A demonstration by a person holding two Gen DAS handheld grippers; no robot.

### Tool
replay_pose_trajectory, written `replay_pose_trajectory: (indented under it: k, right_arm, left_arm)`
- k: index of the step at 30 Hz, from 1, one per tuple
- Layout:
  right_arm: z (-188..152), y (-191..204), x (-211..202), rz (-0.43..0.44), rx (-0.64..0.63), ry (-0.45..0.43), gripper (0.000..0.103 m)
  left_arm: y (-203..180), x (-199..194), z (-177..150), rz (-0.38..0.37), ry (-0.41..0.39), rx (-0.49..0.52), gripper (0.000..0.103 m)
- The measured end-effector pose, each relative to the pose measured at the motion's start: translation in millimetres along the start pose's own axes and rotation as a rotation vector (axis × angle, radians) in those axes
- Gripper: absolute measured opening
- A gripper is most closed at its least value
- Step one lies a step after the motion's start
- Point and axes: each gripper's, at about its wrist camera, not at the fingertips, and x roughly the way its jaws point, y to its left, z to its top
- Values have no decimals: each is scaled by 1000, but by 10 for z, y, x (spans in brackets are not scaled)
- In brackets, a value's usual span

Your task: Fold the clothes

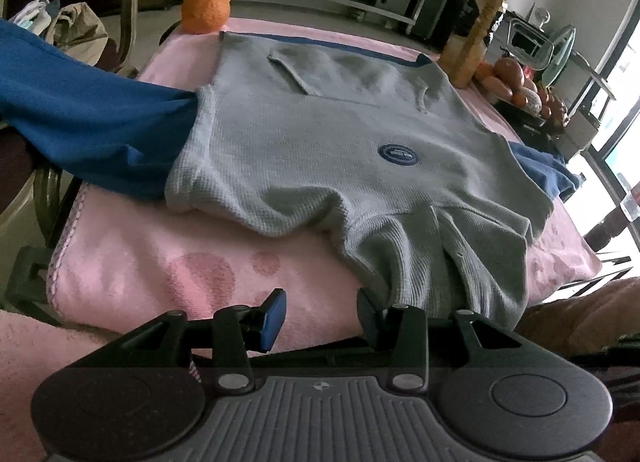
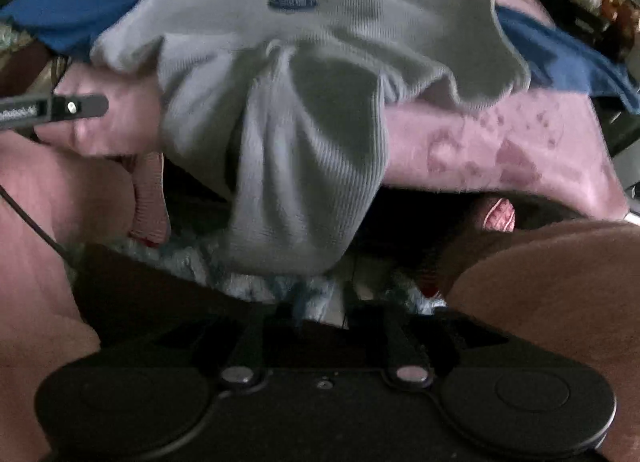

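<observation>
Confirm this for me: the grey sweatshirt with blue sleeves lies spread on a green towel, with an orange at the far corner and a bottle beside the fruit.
One detail is wrong: the towel is pink, not green, as the left wrist view shows. The rest stands: the grey sweatshirt with blue sleeves lies spread on it, an orange sits at the far corner, and a bottle stands beside the fruit.

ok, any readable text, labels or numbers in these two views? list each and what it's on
Nothing can be read in full.
Oval blue patch on the grey sweatshirt: white lettering, too small and blurred.
Bottle at the far table edge: dark label, illegible.
Other gripper's black bar, right wrist view: white print, cut off and blurred.
</observation>
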Motion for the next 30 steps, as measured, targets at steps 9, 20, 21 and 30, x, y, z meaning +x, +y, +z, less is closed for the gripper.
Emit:
replay_pose_trajectory:
  k: [9, 20, 21, 30]
  right_arm:
    - [385, 678, 351, 122, -71, -27, 16]
    - [240, 866, 1780, -266, -364, 320, 14]
    - [223, 801, 1795, -211, -323, 380, 15]
    - [394, 502, 970, 93, -123, 297, 51]
  left_arm:
    - [3, -5, -10, 21, -8, 13, 41]
    - [99, -8, 17, 5, -10, -38, 41]
    - [100, -6, 20, 4, -9, -39, 41]
    - [266, -118, 65, 32, -48, -109, 41]
